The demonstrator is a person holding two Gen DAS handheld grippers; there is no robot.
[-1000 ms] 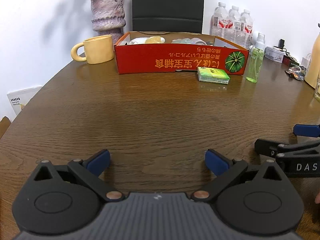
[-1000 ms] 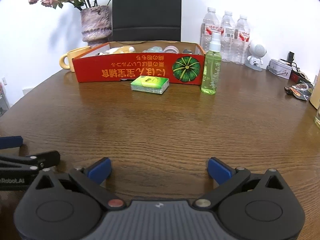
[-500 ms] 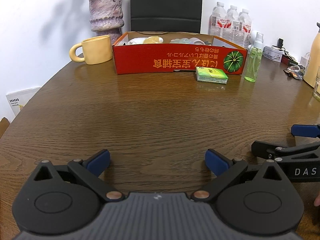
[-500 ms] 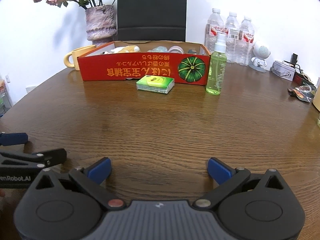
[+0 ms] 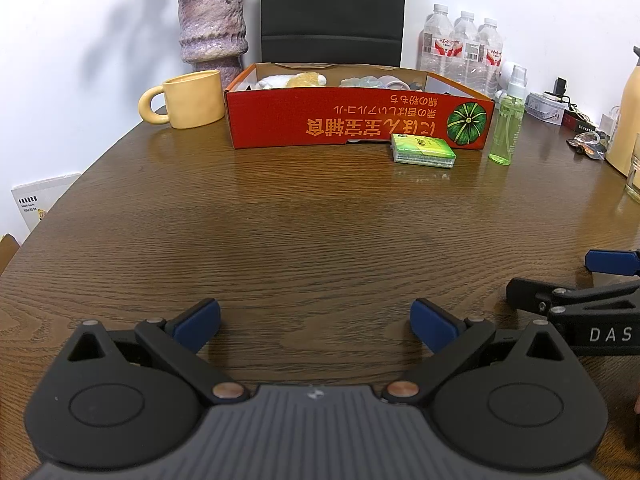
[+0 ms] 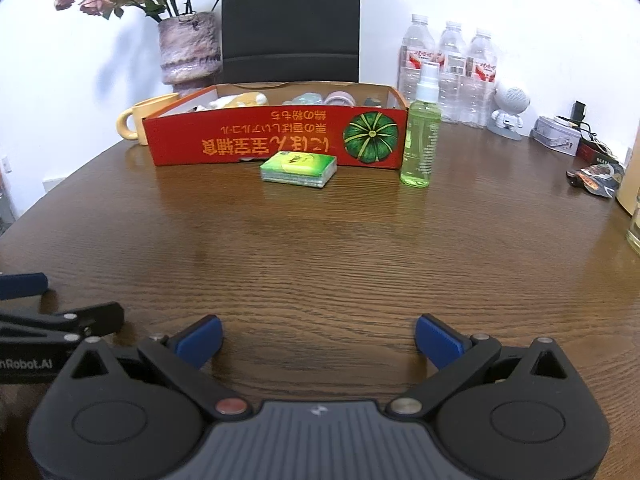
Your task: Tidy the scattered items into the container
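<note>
Right wrist only: white figurine [image 6: 509, 114] behind spray bottle [image 6: 421, 136]; both tongs wide, empty.

Both grippers' jaws wide (empty)

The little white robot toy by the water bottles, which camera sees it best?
The right wrist view: the small white round-headed robot figure stands whole beside the clear plastic water bottles. In the left wrist view the green spray bottle hides nearly all of it.
</note>
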